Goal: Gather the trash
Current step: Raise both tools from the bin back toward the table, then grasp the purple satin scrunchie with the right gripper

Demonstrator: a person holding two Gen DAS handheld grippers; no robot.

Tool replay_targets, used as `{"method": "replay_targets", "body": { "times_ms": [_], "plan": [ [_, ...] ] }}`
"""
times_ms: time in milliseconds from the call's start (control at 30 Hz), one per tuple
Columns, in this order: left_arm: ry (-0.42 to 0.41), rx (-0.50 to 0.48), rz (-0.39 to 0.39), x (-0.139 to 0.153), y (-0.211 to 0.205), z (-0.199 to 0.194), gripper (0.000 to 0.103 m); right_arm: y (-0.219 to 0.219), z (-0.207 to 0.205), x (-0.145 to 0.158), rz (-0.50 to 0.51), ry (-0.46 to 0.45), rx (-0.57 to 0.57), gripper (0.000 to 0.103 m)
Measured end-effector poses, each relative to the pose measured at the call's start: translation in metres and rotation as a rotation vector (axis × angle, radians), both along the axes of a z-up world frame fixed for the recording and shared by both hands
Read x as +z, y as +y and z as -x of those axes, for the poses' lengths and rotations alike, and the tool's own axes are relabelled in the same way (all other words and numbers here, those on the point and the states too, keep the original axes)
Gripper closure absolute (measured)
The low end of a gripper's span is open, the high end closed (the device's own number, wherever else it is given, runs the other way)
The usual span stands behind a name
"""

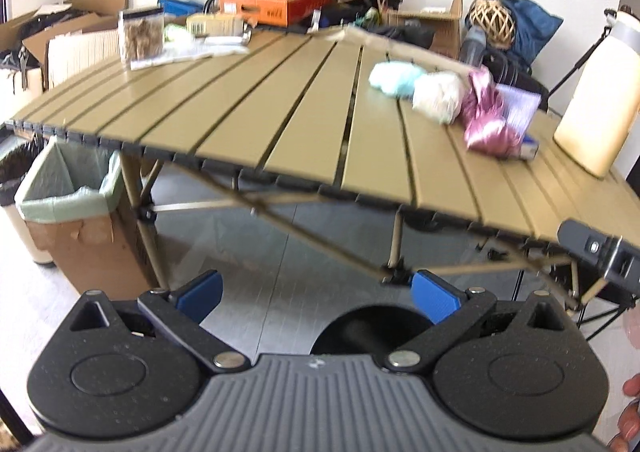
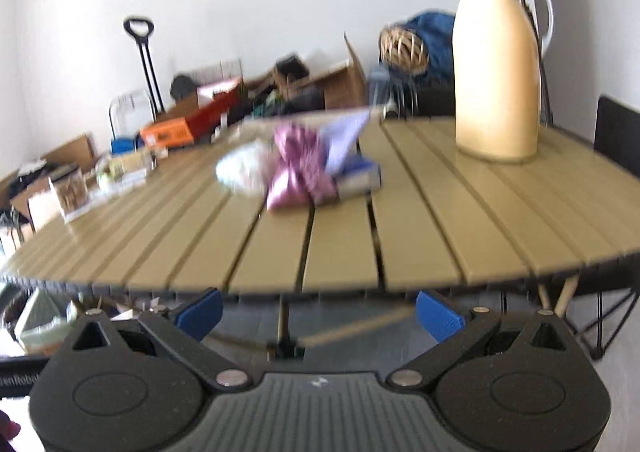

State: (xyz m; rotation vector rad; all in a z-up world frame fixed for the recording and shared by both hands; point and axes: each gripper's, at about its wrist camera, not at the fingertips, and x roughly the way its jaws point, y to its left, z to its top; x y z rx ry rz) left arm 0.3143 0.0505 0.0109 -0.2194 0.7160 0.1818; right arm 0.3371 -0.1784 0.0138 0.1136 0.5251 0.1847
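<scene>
**Both grippers empty, short of the table edge**

Blue pads (image 1: 200, 294) of the left gripper (image 1: 316, 298) sit nearest the lens, spread wide with nothing between them; only grey floor and table legs show in the gap. Gripper is below and in front of the slatted table (image 1: 280, 104), not touching it.

Right gripper (image 2: 318, 312): same stance, fingers (image 2: 438, 316) wide apart, holding nothing, just short of the table's near edge and slightly below it.

Trash lies in a cluster on the tabletop, pieces touching or overlapping: pale blue crumpled wad (image 1: 394, 78), white crumpled wad (image 1: 438, 96), shiny pink wrapper (image 1: 484, 120), and a small blue-and-white carton (image 1: 520, 124) partly under the wrapper. Right wrist view puts the pink wrapper (image 2: 300, 172) nearly straight ahead, mid-table; both views blurred.

Cream thermos jug (image 2: 496, 64) stands upright on the table, right of the cluster, apart from it.

Cardboard bin with green liner (image 1: 68, 192) stands on the floor beside the table's left end.
</scene>
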Motion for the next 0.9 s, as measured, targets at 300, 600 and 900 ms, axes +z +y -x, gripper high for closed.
{"method": "replay_targets", "body": {
  "times_ms": [300, 600, 900],
  "plan": [
    [-0.097, 0.042, -0.009, 0.039, -0.004, -0.037, 0.0, 0.001, -0.044, 0.036, -0.023, -0.121, 0.014, 0.0],
    [-0.123, 0.089, -0.006, 0.049, 0.008, -0.088, 0.0, 0.019, -0.104, 0.038, -0.011, -0.141, 0.02, 0.0],
    [-0.095, 0.105, 0.024, 0.042, 0.023, -0.137, 0.0, 0.049, -0.159, 0.022, 0.063, -0.086, 0.052, 0.011]
  ]
}}
